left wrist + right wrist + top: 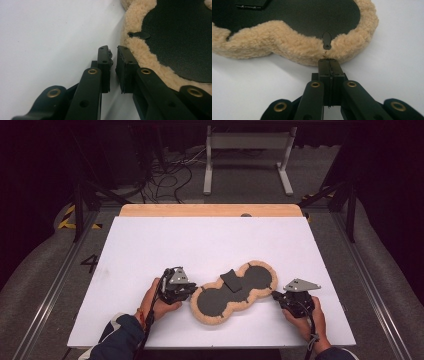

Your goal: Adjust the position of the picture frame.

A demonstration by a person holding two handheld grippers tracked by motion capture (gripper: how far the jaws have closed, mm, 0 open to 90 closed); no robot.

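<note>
1. A dark room with cables and a metal stand on the floor lies behind my white counter [150,245].
2. My right tongs [329,60] are pressed closed on the fleece rim of the fleece pad [235,292], just under a small black tab [326,40]; I judge that end gripped.
3. My left tongs [113,51] stand slightly parted, just beside the pad's other end, one jaw brushing the fleece and nothing between them, so that grasp is left to do.
4. The pad lies flat near the counter's front edge, dark side up, not yet lifted or folded.
5. The high view shows a dark flap [231,280] at the pad's waist and both hands; the gripper views give the jaw gaps and the tabs.
</note>
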